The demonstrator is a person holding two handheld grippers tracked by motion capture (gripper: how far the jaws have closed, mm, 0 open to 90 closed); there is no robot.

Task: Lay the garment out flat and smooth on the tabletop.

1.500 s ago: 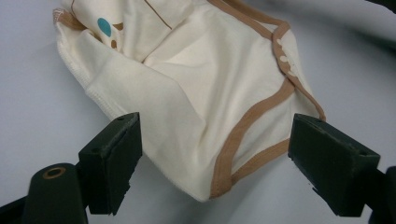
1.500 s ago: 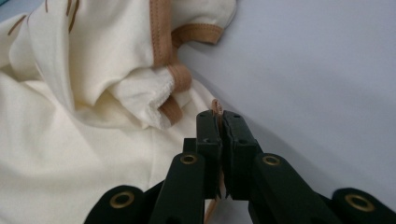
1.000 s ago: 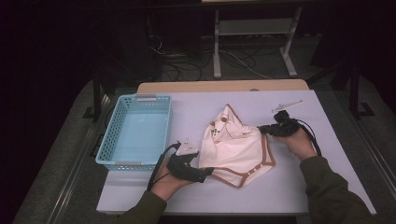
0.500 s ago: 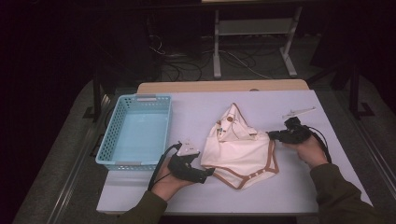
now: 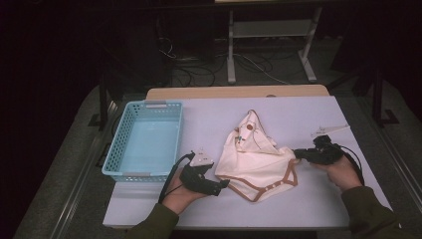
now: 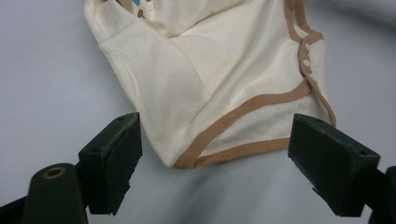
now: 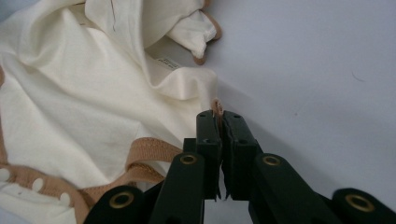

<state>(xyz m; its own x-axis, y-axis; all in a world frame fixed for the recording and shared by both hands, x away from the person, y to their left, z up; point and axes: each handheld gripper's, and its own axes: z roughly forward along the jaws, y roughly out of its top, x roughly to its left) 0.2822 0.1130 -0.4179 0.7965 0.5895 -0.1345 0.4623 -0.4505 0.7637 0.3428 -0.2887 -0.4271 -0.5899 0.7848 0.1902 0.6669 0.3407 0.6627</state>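
We see the table (image 5: 308, 199) brightly lit from overhead while the room around it sinks into near black. Both gripper views are evenly lit, with soft shadows and jaws slightly blurred.

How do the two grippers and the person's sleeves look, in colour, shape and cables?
Both grippers are black. The left gripper has two blocky rectangular jaws with small holes, and a brass-coloured ring on its arm. The right gripper has similar flat jaws and several brass-coloured rings. A black cable trails from the left gripper, which carries a grey plate. The sleeves are dark olive green.
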